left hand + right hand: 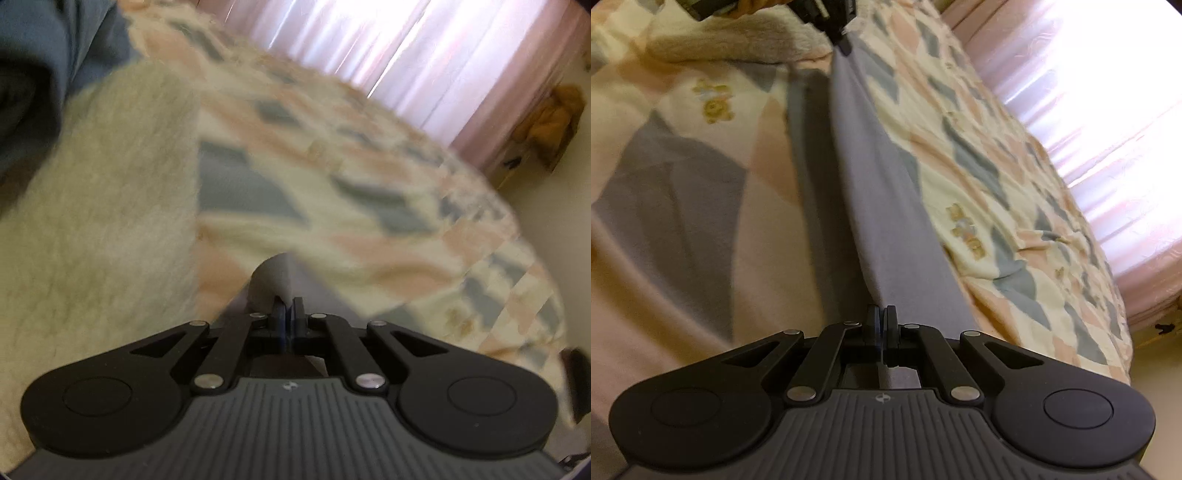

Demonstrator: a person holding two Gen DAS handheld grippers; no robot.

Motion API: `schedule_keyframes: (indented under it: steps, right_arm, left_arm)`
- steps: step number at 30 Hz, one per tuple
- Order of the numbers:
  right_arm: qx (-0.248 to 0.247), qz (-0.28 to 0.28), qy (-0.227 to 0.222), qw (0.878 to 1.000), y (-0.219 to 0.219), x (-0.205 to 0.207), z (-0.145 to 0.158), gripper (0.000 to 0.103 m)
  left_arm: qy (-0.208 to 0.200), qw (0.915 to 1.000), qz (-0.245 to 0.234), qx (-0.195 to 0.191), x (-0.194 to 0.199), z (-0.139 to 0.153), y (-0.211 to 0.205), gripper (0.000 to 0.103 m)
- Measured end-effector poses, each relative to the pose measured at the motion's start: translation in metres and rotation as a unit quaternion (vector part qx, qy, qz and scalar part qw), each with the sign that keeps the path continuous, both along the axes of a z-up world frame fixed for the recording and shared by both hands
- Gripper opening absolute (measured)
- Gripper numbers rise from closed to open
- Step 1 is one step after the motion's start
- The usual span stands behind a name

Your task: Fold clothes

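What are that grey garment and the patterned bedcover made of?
The grey garment, pinched by both grippers, looks like smooth matte knit, probably cotton jersey: it stretches flat without shine. The patterned bedcover looks like soft, slightly fuzzy fleece or flannel, though blur leaves that open.

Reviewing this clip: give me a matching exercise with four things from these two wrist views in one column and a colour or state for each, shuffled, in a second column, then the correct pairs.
Things:
1. grey garment
2. fleecy blanket
3. curtains
4. right gripper

Colours or states:
A. cream and fluffy, lying on the patchwork bedspread
B. pink, with daylight shining through
C. stretched taut between the two grippers
D. fingers shut on cloth

Pairs: 1-C, 2-A, 3-B, 4-D

The left gripper grips the garment's other end.
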State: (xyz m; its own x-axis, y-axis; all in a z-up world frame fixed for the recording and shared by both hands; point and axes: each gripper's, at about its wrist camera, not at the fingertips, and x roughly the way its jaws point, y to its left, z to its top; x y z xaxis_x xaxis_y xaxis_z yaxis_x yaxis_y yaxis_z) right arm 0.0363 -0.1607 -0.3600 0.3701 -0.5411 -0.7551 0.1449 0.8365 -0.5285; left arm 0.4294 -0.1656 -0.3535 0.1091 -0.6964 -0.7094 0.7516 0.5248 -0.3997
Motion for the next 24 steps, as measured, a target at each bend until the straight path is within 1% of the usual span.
schedule_keyframes:
  steps: [2,5,7,11,13,16,17,18,19,20,21,22,23,24]
  right_arm:
    - [0.008,0.001,0.012,1.0,0.002,0.002,-0.009,0.0]
    - [0.013,-0.001,0.017,1.0,0.002,0.005,-0.015,0.0]
    - [0.018,-0.007,0.019,1.0,0.001,0.006,-0.017,0.0]
    - [0.031,-0.019,0.022,0.999,-0.001,0.009,-0.021,0.0]
    - [0.037,-0.025,0.024,0.999,-0.002,0.011,-0.023,0.001]
    - [0.045,-0.04,0.018,0.998,-0.005,0.013,-0.019,0.002]
    - [0.049,-0.046,0.013,0.998,-0.006,0.012,-0.017,0.006]
    - [0.054,-0.052,0.01,0.997,-0.006,0.012,-0.016,0.015]
    - [0.055,-0.058,0.01,0.997,-0.006,0.012,-0.015,0.017]
    - [0.059,-0.063,0.008,0.996,-0.005,0.012,-0.012,0.017]
    - [0.065,-0.068,0.005,0.996,-0.005,0.011,-0.009,0.021]
    - [0.073,-0.078,-0.001,0.994,-0.005,0.009,-0.004,0.026]
    - [0.083,-0.096,-0.013,0.992,-0.005,0.004,0.003,0.033]
    - [0.093,-0.116,-0.026,0.988,-0.006,-0.002,0.011,0.036]
  left_arm:
    - [0.003,0.9995,0.004,0.03,-0.001,-0.016,0.0,0.0]
    - [-0.017,0.9996,0.004,0.019,-0.008,-0.013,0.004,0.0]
    - [-0.022,0.9996,0.005,0.014,-0.009,-0.01,0.008,0.0]
    - [-0.027,0.9986,0.001,0.045,-0.01,-0.023,0.005,0.001]
    - [-0.045,0.9975,-0.005,0.054,-0.015,-0.02,0.003,0.001]
    - [-0.076,0.9956,-0.008,0.054,-0.019,-0.012,0.002,0.001]
    - [-0.089,0.9936,-0.014,0.068,-0.019,-0.012,-0.001,0.002]
    - [-0.098,0.9911,-0.024,0.087,-0.019,-0.015,-0.005,0.003]
    - [-0.104,0.989,-0.032,0.1,-0.019,-0.015,-0.008,0.004]
    - [-0.108,0.9885,-0.033,0.101,-0.018,-0.011,-0.008,0.004]
    - [-0.115,0.9876,-0.029,0.103,-0.017,-0.005,-0.007,0.006]
    - [-0.127,0.9855,-0.014,0.111,-0.014,0.002,-0.005,0.006]
    - [-0.138,0.9833,0.001,0.118,-0.012,0.008,-0.004,0.005]
    - [-0.144,0.9814,0.016,0.125,-0.008,0.014,-0.002,0.004]
